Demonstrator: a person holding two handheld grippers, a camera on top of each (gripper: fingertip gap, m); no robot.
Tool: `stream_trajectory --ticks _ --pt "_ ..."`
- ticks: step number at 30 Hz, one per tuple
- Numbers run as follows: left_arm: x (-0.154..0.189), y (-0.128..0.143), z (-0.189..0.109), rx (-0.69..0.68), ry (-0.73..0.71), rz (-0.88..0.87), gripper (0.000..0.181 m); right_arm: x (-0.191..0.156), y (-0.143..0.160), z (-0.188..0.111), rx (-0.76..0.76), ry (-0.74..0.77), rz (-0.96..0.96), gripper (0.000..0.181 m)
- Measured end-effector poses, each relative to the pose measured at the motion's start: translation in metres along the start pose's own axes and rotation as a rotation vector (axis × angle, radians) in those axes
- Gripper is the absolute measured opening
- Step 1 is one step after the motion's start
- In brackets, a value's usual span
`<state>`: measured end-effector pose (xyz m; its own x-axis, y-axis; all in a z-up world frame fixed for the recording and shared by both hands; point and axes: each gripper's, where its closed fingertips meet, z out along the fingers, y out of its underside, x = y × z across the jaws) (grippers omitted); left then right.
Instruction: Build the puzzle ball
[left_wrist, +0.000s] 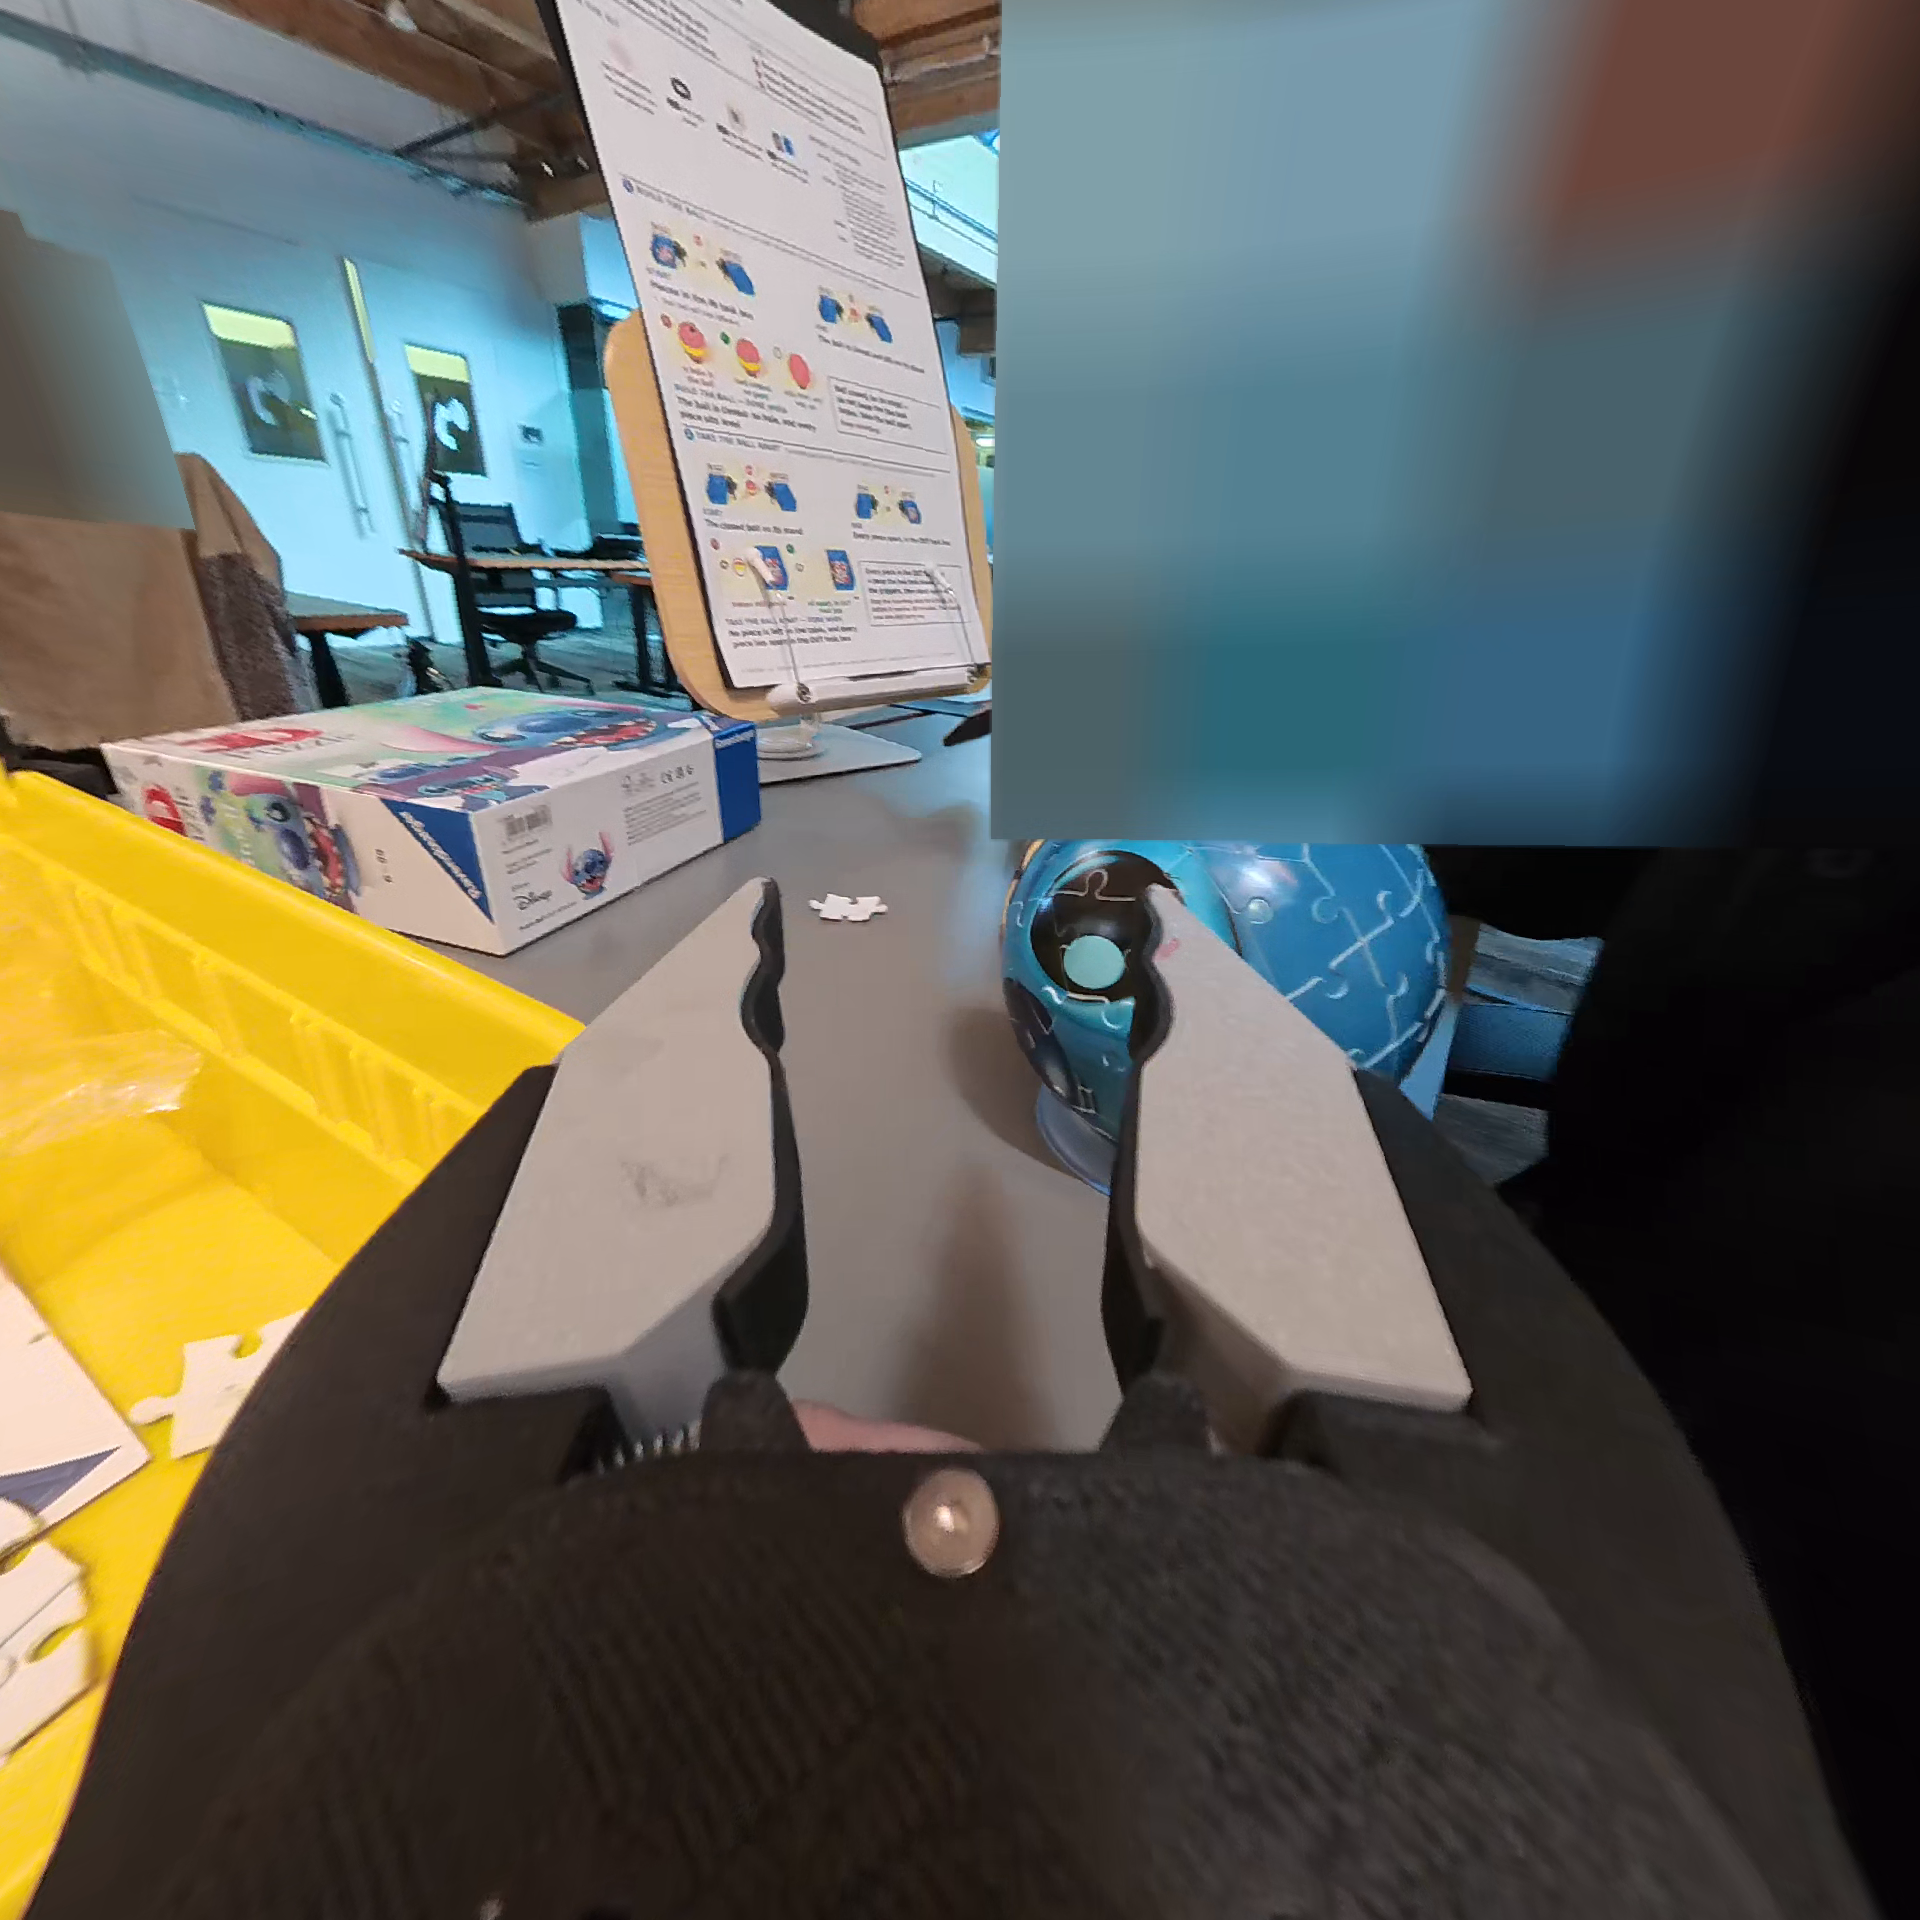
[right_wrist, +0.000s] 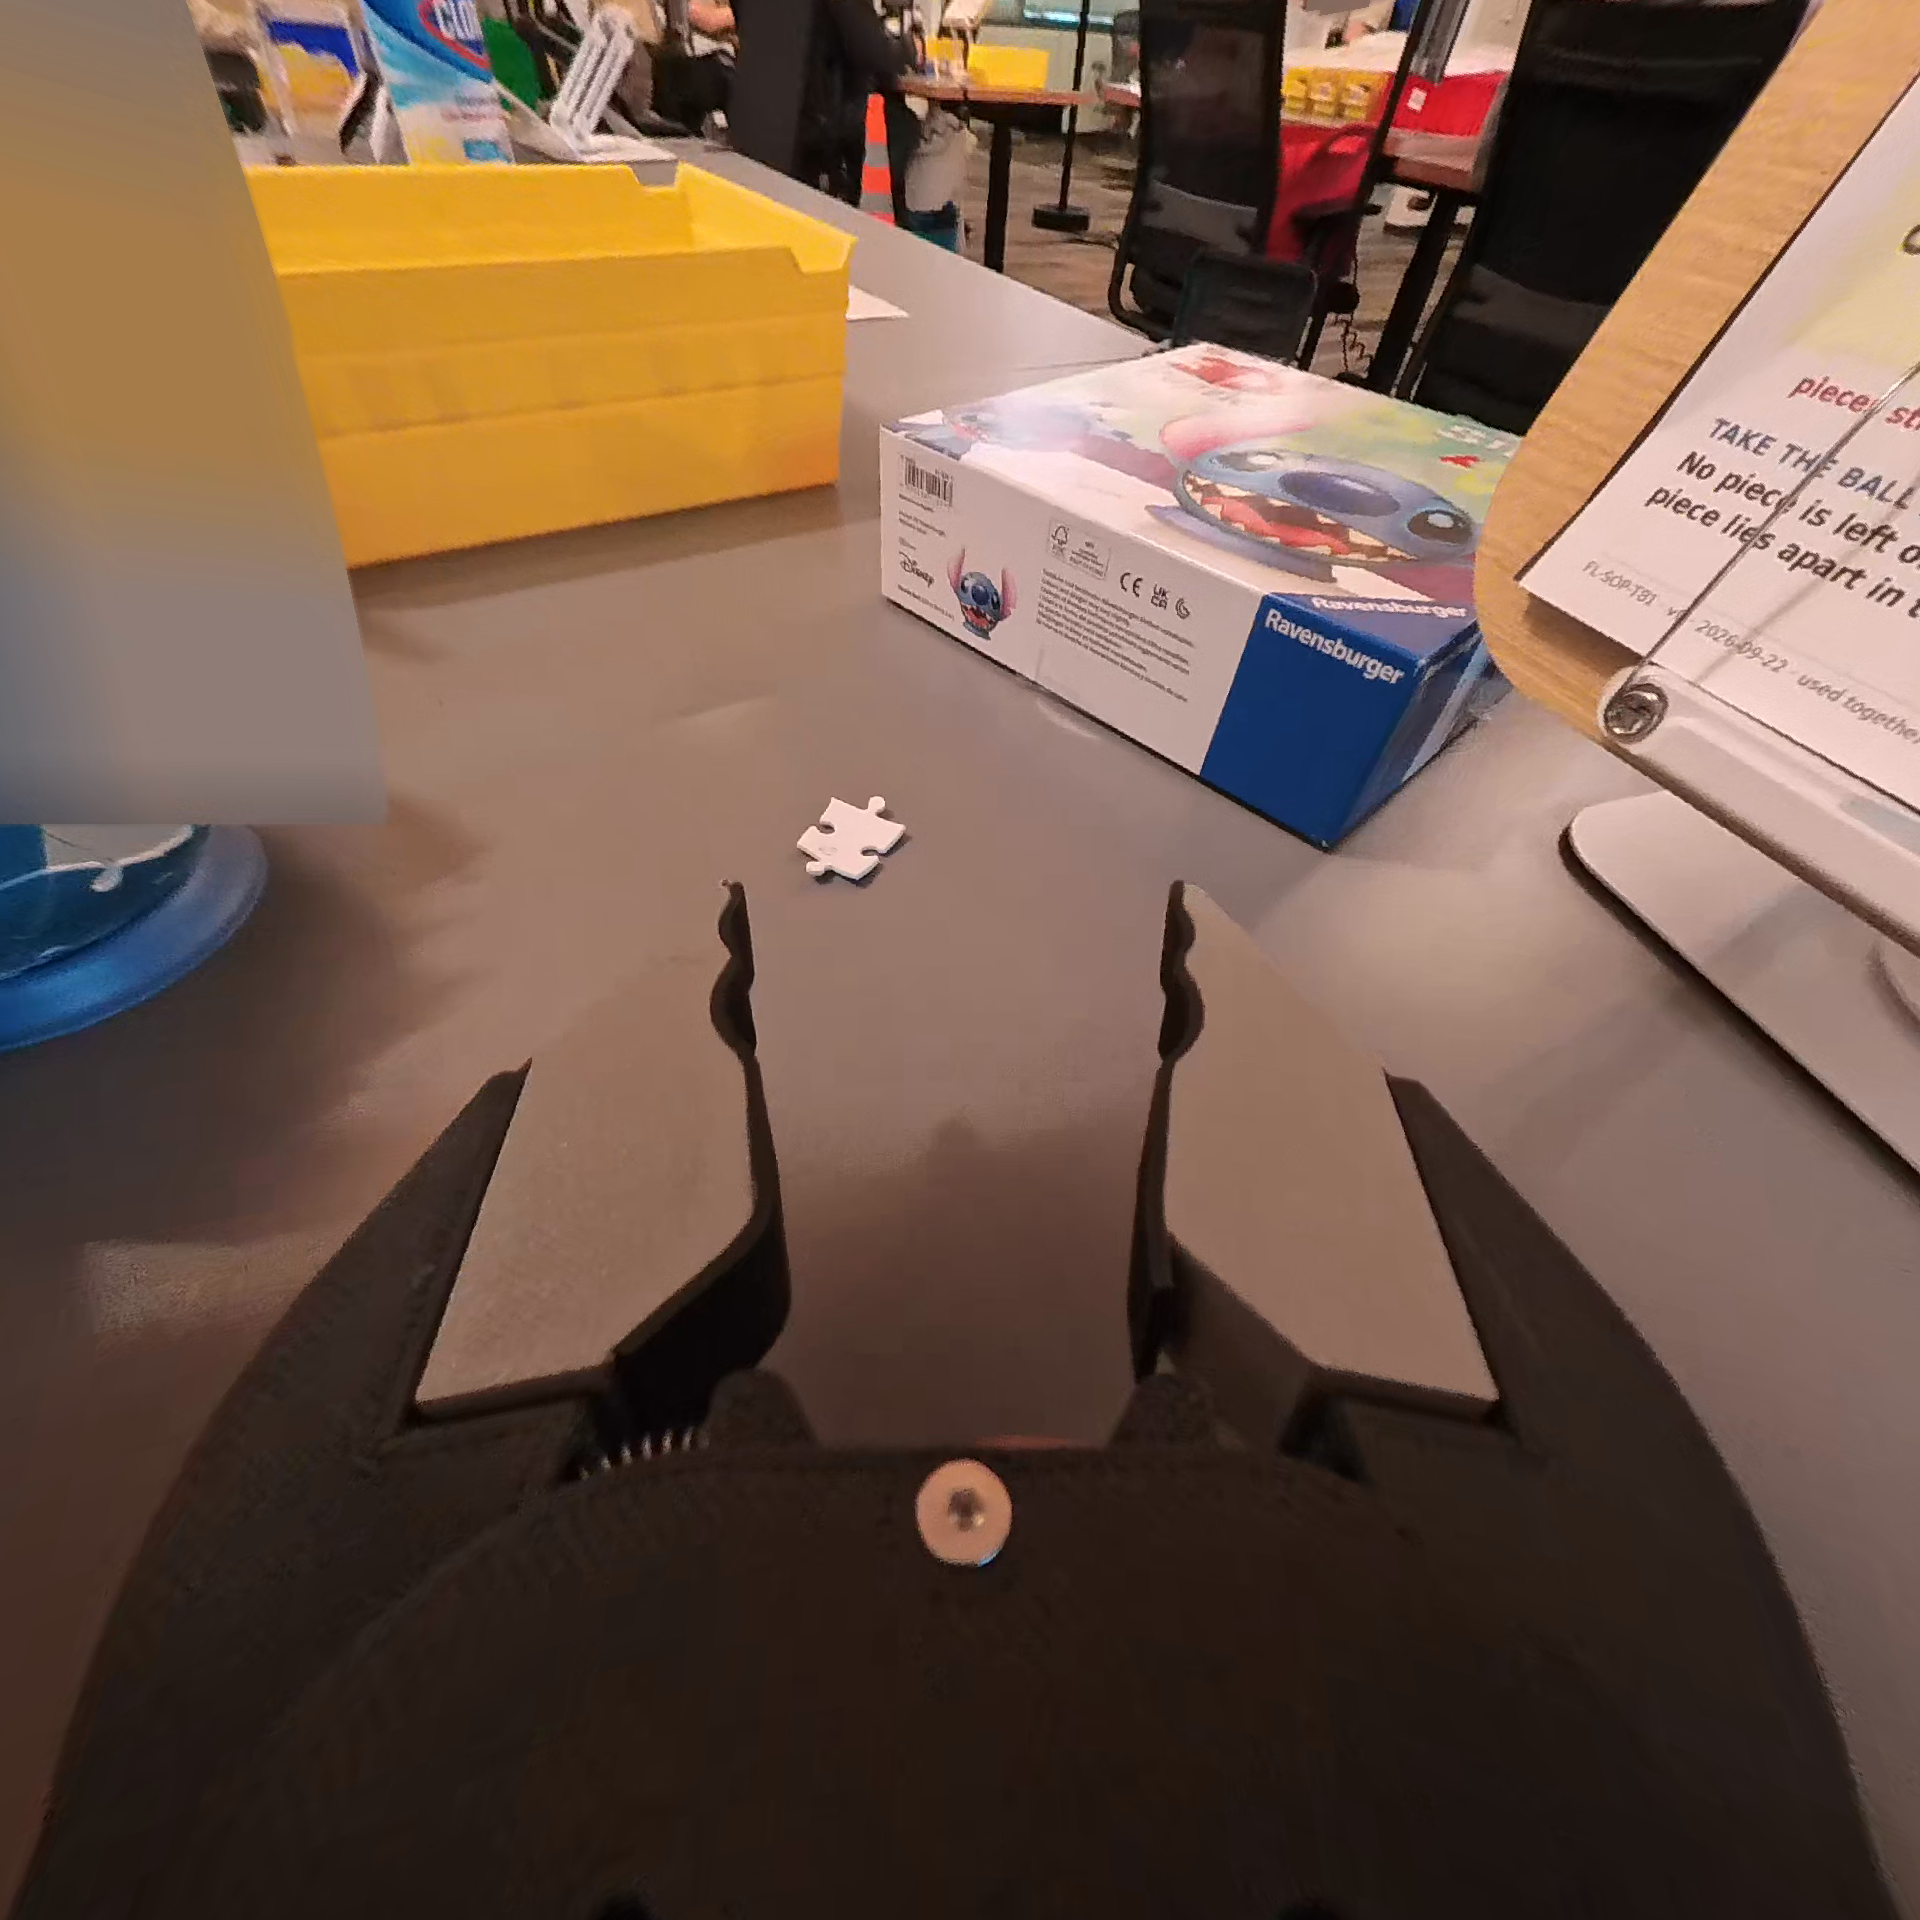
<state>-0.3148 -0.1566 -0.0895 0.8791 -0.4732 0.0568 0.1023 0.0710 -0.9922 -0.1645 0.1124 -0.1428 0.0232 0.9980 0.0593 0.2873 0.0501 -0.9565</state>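
From my left gripper (left_wrist: 961, 914) I see its fingers spread wide with nothing between them, hanging over the grey tabletop (left_wrist: 914, 1143). At the left edge of the tabletop sits the yellow bin (left_wrist: 260, 1039), and only this view looks down into it: ribbed dividers, a crinkle of clear plastic (left_wrist: 94, 1081), and a few white pieces (left_wrist: 213, 1377) lying face down near its close corner. Beyond the bin lies the puzzle box (left_wrist: 436, 810), flat on the tabletop, and behind that the instruction sheet (left_wrist: 790, 343) stands on its wooden stand. A lone white puzzle piece (left_wrist: 847, 907) rests in the open middle, just beyond my left fingertip. To the right, partly behind my right finger, the puzzle ball (left_wrist: 1320, 956) stands on its blue base, its blue curved shell of joined pieces showing a dark eye patch; this view alone shows the ball's surface.

From my right gripper (right_wrist: 951, 894), fingers likewise parted and empty, the ball is reduced to a sliver of blue base (right_wrist: 125, 935) at the far left. The yellow bin (right_wrist: 561, 364) appears only from outside here, toward the far edge. The white piece (right_wrist: 852, 840) lies just ahead of the fingertips, apart from them. The box (right_wrist: 1195, 561) sits right of it, and the stand's metal foot (right_wrist: 1714, 914) shows near the right edge.
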Motion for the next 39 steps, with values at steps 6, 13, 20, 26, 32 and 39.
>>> stream_trajectory --ticks 6,13,20,26,32,39 --pt "-0.005 -0.002 -0.001 0.017 -0.046 0.017 0.064 -0.005 -0.001 0.001 -0.001 -0.008 -0.038 0.077" --pt "-0.009 -0.002 0.000 0.019 -0.072 0.024 0.062 -0.004 -0.003 0.001 0.012 -0.010 -0.010 0.075" --pt "-0.016 -0.004 -0.002 0.033 -0.120 0.030 0.063 -0.009 0.000 0.006 -0.011 -0.026 -0.034 0.074" --pt "-0.020 -0.004 -0.002 0.031 -0.145 0.025 0.063 -0.014 0.000 0.008 -0.015 -0.045 -0.037 0.074" --pt "-0.031 -0.008 -0.007 0.052 -0.249 0.082 0.062 -0.020 -0.002 0.011 -0.012 -0.069 -0.036 0.072" --pt "-0.040 -0.008 -0.008 0.053 -0.273 0.026 0.074 -0.026 -0.002 0.013 -0.013 -0.103 -0.034 0.070"
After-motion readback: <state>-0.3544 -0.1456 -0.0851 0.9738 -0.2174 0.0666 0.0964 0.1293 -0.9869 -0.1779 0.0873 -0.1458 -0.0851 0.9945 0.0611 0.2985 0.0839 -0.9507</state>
